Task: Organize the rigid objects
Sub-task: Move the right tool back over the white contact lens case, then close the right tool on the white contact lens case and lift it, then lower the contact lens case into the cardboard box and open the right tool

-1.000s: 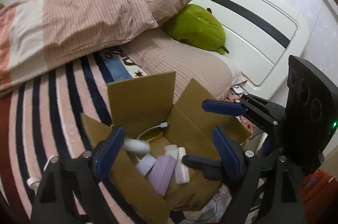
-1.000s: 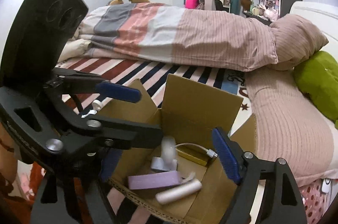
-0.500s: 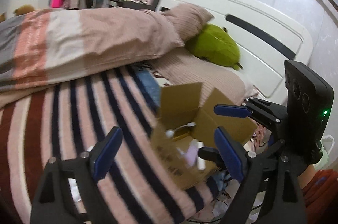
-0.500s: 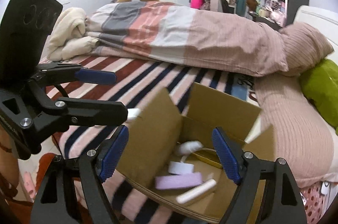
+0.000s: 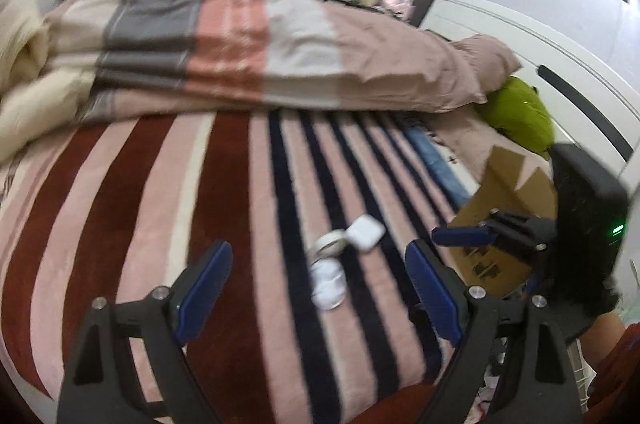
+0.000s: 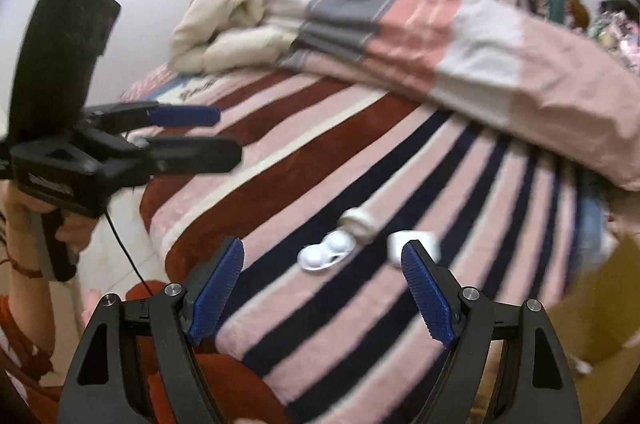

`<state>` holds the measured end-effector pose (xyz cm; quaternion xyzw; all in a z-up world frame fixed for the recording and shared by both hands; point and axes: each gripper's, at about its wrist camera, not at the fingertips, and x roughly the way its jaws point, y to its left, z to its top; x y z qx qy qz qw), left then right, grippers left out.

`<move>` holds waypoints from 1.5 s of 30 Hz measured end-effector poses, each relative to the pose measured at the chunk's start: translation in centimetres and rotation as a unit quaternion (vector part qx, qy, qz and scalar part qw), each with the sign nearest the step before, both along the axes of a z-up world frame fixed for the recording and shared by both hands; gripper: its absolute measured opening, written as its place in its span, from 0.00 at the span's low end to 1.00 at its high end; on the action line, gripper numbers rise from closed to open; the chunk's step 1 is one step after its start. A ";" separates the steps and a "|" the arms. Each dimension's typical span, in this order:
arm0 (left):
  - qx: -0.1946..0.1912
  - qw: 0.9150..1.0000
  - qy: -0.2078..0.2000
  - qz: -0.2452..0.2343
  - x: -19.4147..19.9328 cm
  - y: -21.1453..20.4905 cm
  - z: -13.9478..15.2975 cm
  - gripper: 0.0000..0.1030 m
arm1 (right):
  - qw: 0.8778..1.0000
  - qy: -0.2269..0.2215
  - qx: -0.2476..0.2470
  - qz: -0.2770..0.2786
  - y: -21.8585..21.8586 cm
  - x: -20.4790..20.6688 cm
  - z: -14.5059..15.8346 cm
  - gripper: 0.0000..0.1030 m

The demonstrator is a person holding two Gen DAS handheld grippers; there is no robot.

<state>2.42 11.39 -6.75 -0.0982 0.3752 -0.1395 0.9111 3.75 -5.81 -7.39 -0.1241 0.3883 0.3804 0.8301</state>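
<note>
Lying clustered on the striped plush blanket [image 5: 224, 207], the rounded white plastic case [image 5: 365, 234], tape ring [image 5: 330, 243] and twin-cup case [image 5: 329, 283] could be nudged away by either wide, empty left gripper [image 5: 316, 294] or right gripper [image 6: 322, 290].

On the striped blanket [image 6: 360, 151], near its front edge, lie a white double-cup case [image 6: 326, 252], a tape roll [image 6: 357, 222] and a white earbud case [image 6: 412, 244], ahead of the empty, spread right gripper [image 6: 322, 290].
</note>
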 end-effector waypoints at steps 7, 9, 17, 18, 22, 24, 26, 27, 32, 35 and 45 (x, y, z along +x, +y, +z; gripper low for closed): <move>-0.012 0.999 0.042 0.025 0.0 2.6 -4.2 0.84 | 0.998 0.052 -0.035 0.022 4.4 2.6 -8.7 0.77; -0.016 0.998 0.050 0.029 -0.2 2.9 -4.8 0.84 | 0.997 0.051 -0.046 0.023 4.9 3.3 -9.9 0.76; -0.020 0.998 0.062 0.025 -0.4 2.5 -5.6 0.84 | 0.998 0.030 -0.055 0.008 5.2 4.5 -11.6 0.38; -0.021 0.998 0.062 0.020 -0.4 2.3 -5.4 0.84 | 0.998 0.031 -0.053 0.010 5.2 4.5 -11.5 0.25; -0.032 0.998 0.054 0.005 -0.6 1.4 -4.7 0.84 | 0.998 0.026 -0.056 0.016 4.7 3.9 -10.6 0.25; -0.032 0.998 0.051 0.004 -0.9 1.0 -4.4 0.84 | 0.998 0.020 -0.059 0.014 4.7 3.8 -10.4 0.25; -0.029 0.998 0.049 0.001 -1.3 0.6 -3.9 0.84 | 0.998 0.016 -0.053 0.014 4.4 3.5 -10.0 0.25; -0.030 0.998 0.048 -0.002 -1.3 0.4 -3.7 0.84 | 0.999 0.015 -0.047 0.015 4.2 3.2 -9.7 0.25; -0.065 0.996 0.038 -0.037 -1.4 -1.2 -2.0 0.84 | 0.999 -0.005 -0.021 0.030 3.4 1.0 -6.9 0.25; -0.074 0.994 0.020 -0.075 -1.0 -3.7 0.0 0.80 | 0.999 -0.028 0.007 0.045 2.7 -0.8 -3.9 0.25; -0.085 0.981 -0.006 -0.174 1.5 -13.6 5.5 0.39 | 0.993 -0.109 0.055 0.001 -4.8 -3.3 4.2 0.25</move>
